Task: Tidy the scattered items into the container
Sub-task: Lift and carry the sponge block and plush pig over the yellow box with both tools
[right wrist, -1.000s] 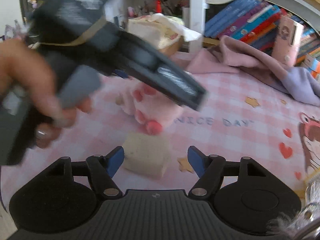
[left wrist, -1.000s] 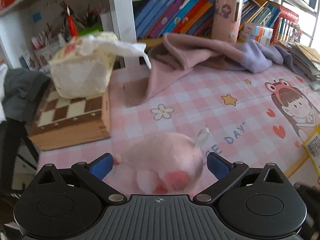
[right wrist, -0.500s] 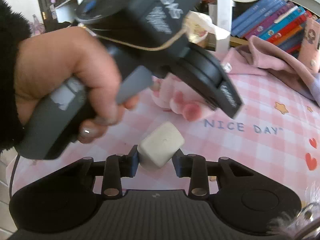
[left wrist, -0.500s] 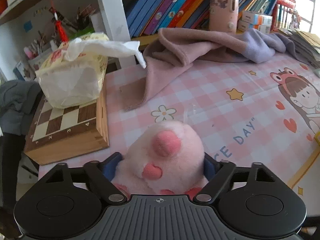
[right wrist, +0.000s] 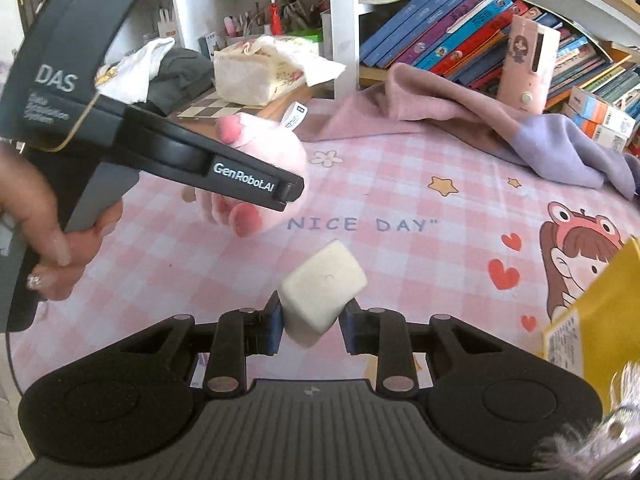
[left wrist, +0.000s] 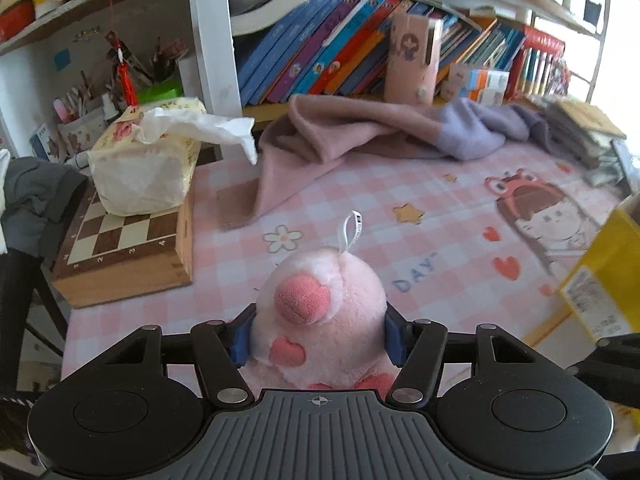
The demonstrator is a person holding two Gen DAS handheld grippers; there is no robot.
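My left gripper (left wrist: 319,338) is shut on a pink plush toy (left wrist: 320,316) and holds it above the pink checked table mat (left wrist: 360,216). The plush also shows in the right wrist view (right wrist: 276,152), held by the left gripper's black body (right wrist: 160,152). My right gripper (right wrist: 310,326) is shut on a cream cube-shaped block (right wrist: 322,290), lifted off the mat (right wrist: 400,200). A yellow container shows at the right edge in the left wrist view (left wrist: 612,276) and in the right wrist view (right wrist: 608,316).
A wooden chessboard box (left wrist: 120,248) with a tissue pack (left wrist: 144,164) on it stands at the left. A pink and purple cloth (left wrist: 360,136) lies at the back, before a shelf of books (left wrist: 340,60). A pink case (left wrist: 412,60) stands upright there.
Both grippers closed on their items, the left on the plush, the right on the cream block. Both have lifted and moved right; the yellow container has come into view.
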